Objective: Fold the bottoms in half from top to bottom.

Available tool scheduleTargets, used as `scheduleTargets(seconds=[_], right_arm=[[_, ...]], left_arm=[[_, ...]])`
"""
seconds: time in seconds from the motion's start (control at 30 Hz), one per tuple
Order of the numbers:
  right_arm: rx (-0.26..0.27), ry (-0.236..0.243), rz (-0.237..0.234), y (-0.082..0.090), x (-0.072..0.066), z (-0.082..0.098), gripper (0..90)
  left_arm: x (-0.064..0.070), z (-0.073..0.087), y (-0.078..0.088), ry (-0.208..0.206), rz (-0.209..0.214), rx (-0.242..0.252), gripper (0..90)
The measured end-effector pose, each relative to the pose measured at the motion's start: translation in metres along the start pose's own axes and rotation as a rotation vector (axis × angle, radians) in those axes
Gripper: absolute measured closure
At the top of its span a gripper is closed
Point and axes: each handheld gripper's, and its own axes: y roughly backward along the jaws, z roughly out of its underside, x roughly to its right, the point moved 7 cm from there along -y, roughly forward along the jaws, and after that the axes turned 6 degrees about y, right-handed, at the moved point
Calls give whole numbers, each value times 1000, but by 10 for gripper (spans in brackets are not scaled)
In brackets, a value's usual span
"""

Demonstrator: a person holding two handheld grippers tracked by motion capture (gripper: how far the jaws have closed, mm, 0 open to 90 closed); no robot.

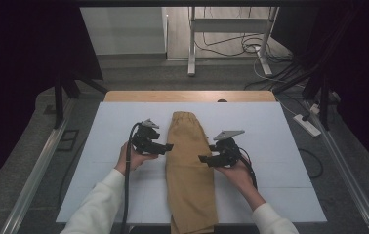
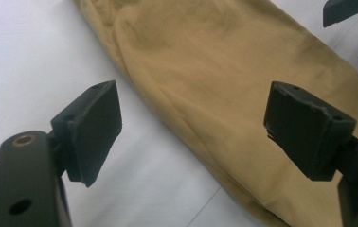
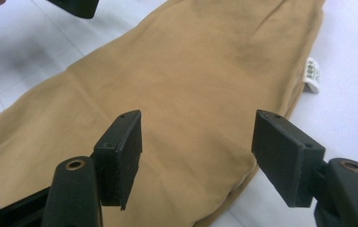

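Tan trousers (image 1: 191,170), folded lengthwise, are laid along the middle of the white desk (image 1: 270,146). The left tool (image 1: 167,146) and right tool (image 1: 203,158) are held spread at either edge of the trousers, gripping nothing; further folding is judged outstanding.

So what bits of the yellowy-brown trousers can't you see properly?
- High view: the bottom end of the trousers is cut off by the picture's lower edge.
- Right gripper view: the white label is too small to read.
- Left gripper view: the waistband lies outside the frame.
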Motion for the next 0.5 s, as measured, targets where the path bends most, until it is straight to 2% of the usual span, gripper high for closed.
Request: scheduleTargets(seconds=[0.5], right_arm=[[0,-16,3,-12,13,-10,346]], left_arm=[[-10,-8,-7,26,-5,9,193]])
